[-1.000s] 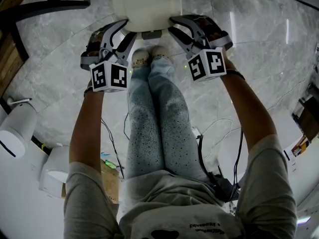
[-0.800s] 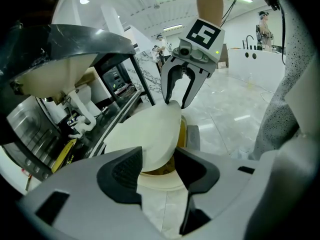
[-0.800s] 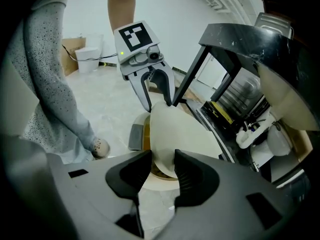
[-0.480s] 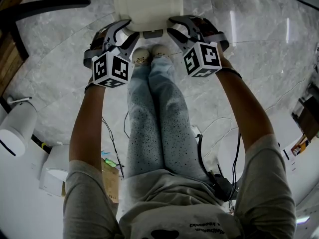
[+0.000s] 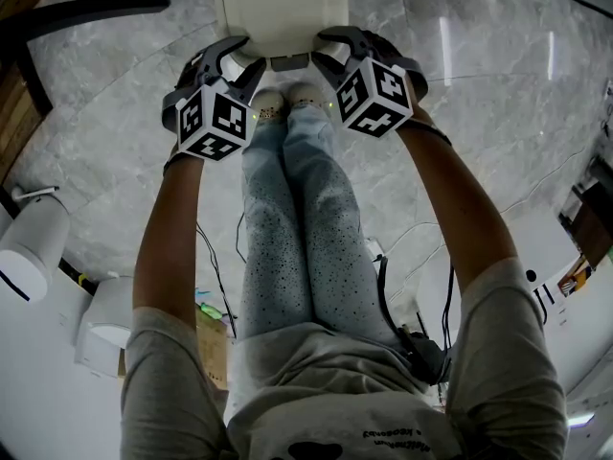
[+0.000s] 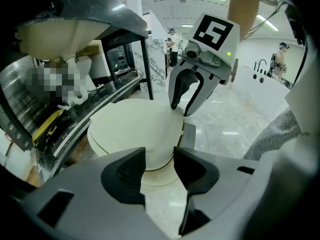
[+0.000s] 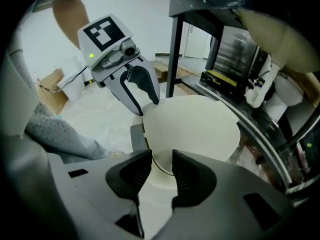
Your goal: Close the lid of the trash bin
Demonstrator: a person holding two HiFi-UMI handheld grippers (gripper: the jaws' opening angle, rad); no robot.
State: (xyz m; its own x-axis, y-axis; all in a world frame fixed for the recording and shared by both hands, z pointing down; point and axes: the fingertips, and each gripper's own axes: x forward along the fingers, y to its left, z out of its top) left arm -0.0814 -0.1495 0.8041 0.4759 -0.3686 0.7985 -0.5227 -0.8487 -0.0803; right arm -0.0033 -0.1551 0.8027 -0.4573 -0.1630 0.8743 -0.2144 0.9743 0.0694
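The left claw [image 6: 160,166] and right claw [image 7: 162,169] flank the cream trash bin lid [image 5: 283,8]. Each stands narrowly parted (gripping nothing).

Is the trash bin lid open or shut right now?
Shut: the lid lies flat, only a thin dark seam under its edge in both gripper views.

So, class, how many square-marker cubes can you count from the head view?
2. The left cube rides the left claw by the trash bin's near left corner; the right cube rides the right claw by its near right corner. None looks hidden.
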